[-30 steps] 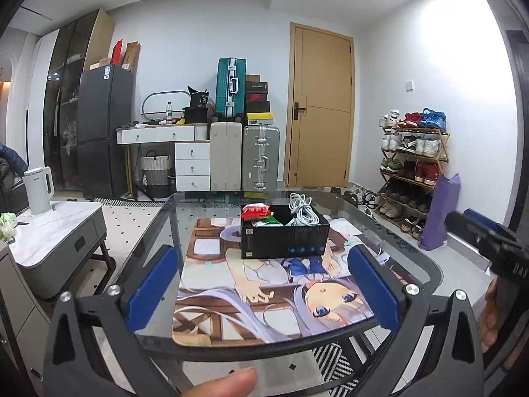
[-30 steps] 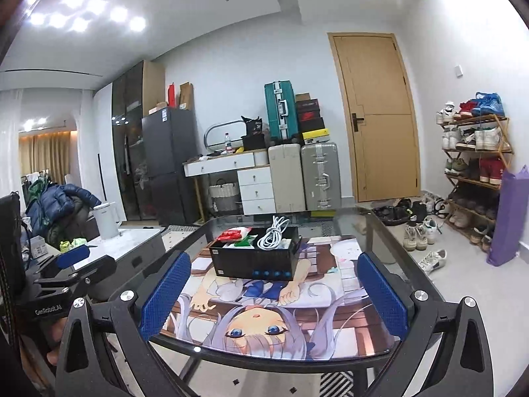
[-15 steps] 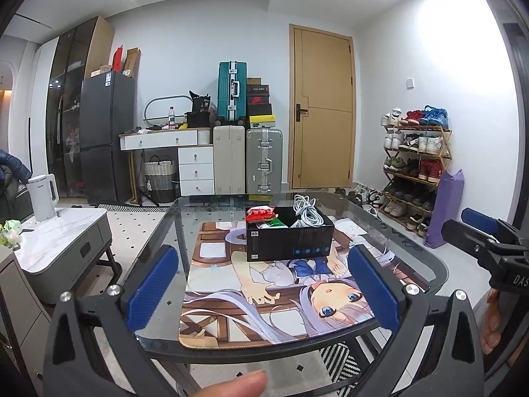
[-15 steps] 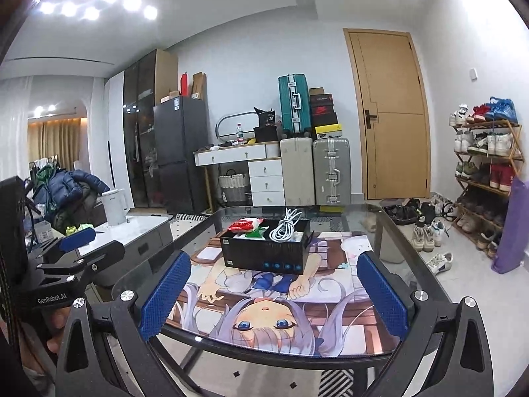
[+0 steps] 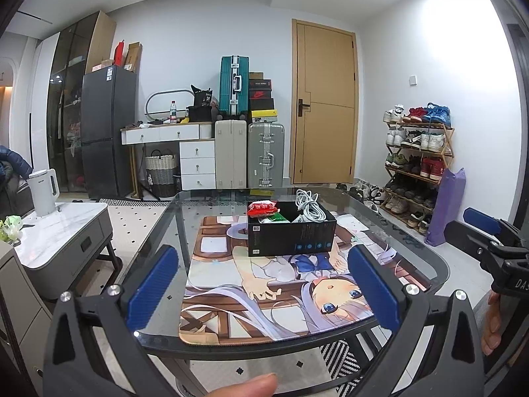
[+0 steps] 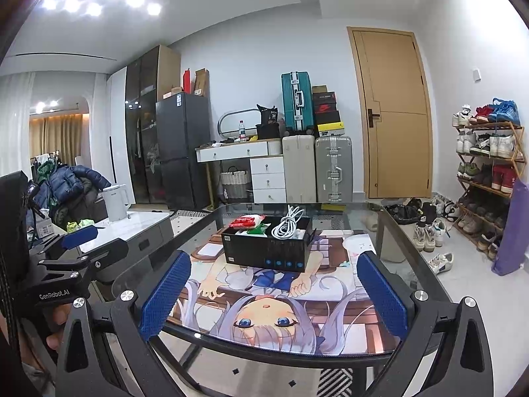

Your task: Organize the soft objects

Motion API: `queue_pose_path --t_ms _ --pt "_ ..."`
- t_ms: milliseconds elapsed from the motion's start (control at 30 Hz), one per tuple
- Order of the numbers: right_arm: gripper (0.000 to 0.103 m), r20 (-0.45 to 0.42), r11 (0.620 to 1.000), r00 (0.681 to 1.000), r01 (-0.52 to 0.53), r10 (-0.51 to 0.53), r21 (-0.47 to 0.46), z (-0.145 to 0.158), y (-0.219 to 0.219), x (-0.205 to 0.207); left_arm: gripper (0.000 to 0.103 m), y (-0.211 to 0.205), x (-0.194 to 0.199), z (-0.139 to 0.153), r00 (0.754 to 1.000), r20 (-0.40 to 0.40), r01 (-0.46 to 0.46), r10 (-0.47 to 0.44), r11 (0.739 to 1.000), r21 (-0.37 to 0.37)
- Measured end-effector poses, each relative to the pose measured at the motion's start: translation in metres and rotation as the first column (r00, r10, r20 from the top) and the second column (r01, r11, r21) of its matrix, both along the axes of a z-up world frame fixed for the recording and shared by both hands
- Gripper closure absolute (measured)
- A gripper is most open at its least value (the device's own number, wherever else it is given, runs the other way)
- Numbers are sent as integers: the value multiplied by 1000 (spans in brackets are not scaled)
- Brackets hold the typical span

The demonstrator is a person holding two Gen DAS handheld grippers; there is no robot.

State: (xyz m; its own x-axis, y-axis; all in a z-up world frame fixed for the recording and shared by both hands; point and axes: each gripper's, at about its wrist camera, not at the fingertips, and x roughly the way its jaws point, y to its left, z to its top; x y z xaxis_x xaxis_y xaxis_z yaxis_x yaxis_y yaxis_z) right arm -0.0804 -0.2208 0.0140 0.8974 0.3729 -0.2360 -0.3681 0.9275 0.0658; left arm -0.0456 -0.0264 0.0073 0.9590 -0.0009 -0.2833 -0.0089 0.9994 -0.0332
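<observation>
Writing: "GenRobot.AI" is showing in white on the left gripper (image 6: pixel 74 241) body as seen from the right wrist view; "DAS", cut off by the frame edge, is showing on the right gripper (image 5: pixel 486 228) in the left wrist view. A white barcode label is sitting on the near-left corner of the box (image 5: pixel 291 235), with a row of small blue icons along its front; their text is too small to read. Red shoe boxes (image 5: pixel 261 94) are standing stacked against the far wall, their logo too small to name with certainty.

Task items: the open black box is sitting on the printed mat (image 5: pixel 264 297), toward the far half of the glass table (image 5: pixel 426 264). Inside it, a red packet (image 5: pixel 262 207) is lying at the left, a green-and-white packet (image 5: pixel 274 219) just beside it, and a coiled white cable (image 5: pixel 307 210) is rising above the rim at the right. The box's lower contents are hidden by its walls.

Hard to make out: the person is showing only as a fingertip (image 5: pixel 244 387) at the bottom edge and fingers (image 5: pixel 492 327) at the right edge of the left view, and a hand (image 6: pixel 56 327) under the left gripper in the right view.

Pose: both grippers are hovering level at the table's near edge, well apart from the box, side by side and pointing at it.

Jaws: the left gripper's blue pads (image 5: pixel 152 287) are standing wide apart, gripping nothing. The right gripper's pads (image 6: pixel 163 294) are likewise spread wide, with nothing between them.
</observation>
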Motion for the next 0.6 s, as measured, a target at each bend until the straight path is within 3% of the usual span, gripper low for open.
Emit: queue_pose_path --t_ms 600 --pt "1 -1 1000 1000 -8 8 -28 -6 5 -1 0 1 2 -2 1000 -10 0 0 1000 3"
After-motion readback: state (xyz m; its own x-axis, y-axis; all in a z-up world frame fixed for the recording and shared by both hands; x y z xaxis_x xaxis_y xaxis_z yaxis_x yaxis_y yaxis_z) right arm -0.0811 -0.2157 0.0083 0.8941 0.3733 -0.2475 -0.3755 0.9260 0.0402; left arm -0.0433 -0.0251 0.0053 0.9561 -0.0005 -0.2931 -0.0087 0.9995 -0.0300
